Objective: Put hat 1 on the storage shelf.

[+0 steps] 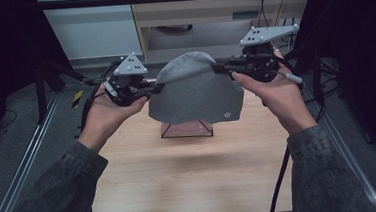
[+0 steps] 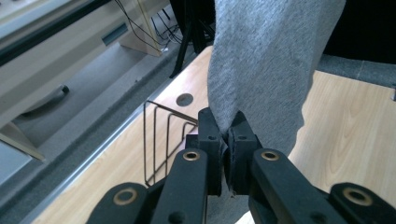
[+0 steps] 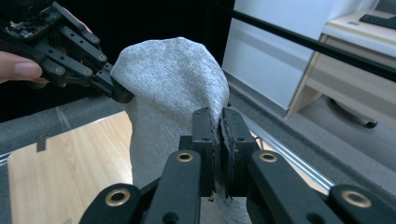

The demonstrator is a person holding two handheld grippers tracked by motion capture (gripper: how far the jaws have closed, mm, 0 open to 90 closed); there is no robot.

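Down on the bench (image 1: 191,176) now: a pale wood-grain top with metal rails along both sides. Sitting directly on it toward the far middle is a thin wire rack (image 1: 186,129), its upright loops standing near the far edge, next to a round hole (image 2: 185,99) in the board.

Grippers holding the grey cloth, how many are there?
2. The left gripper pinches the grey cloth at its left edge, the right gripper at its upper right edge. Both are held up above the table.
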